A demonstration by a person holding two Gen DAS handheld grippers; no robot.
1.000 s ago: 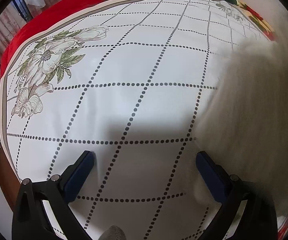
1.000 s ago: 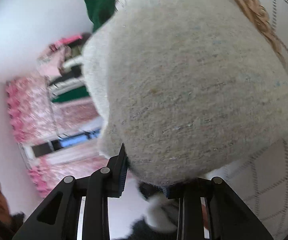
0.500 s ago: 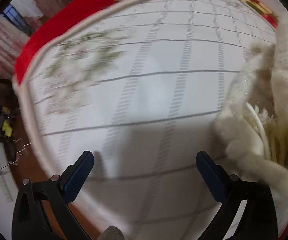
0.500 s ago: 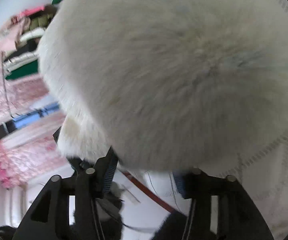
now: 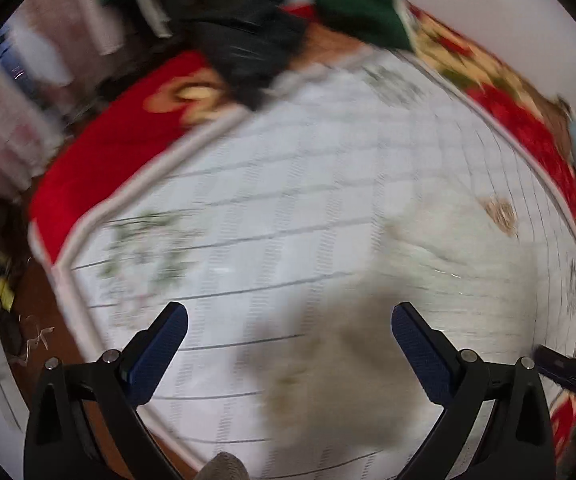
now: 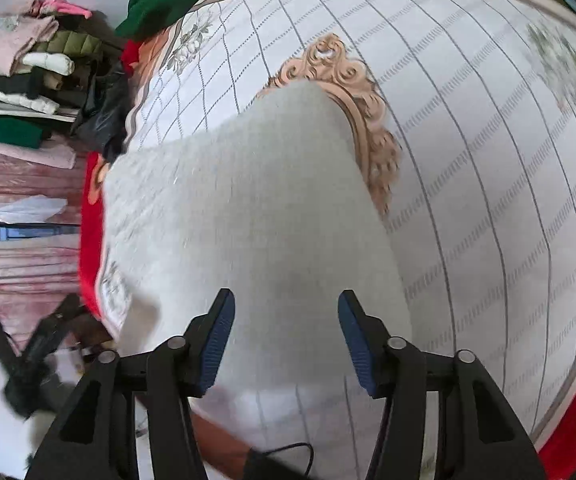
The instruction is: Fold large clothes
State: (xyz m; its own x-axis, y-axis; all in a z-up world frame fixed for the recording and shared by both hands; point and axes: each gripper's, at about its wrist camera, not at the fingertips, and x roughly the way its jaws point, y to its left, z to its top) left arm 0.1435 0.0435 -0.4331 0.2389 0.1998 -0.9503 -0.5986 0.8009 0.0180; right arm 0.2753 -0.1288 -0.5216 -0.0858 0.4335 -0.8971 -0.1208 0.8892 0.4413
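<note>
A large fuzzy white sweater (image 6: 243, 216) lies in a heap on the white grid-patterned bed cover (image 6: 488, 160). It also shows, blurred, in the left wrist view (image 5: 428, 280). My right gripper (image 6: 285, 344) is open and empty just above the sweater's near end. My left gripper (image 5: 288, 352) is open and empty above the cover (image 5: 247, 208), with the sweater under its right finger (image 5: 420, 344). The left view is motion-blurred.
A tan ornamental motif (image 6: 352, 92) on the cover lies behind the sweater. A red floral blanket (image 5: 99, 160) borders the cover. Dark green (image 5: 364, 12) and black clothes (image 5: 247, 52) lie at the far edge. A stack of folded clothes (image 6: 27, 80) stands at left.
My right gripper has opened and let go of the sweater, which now lies on the cover. My left gripper has swung and lifted, so more of the bed shows.
</note>
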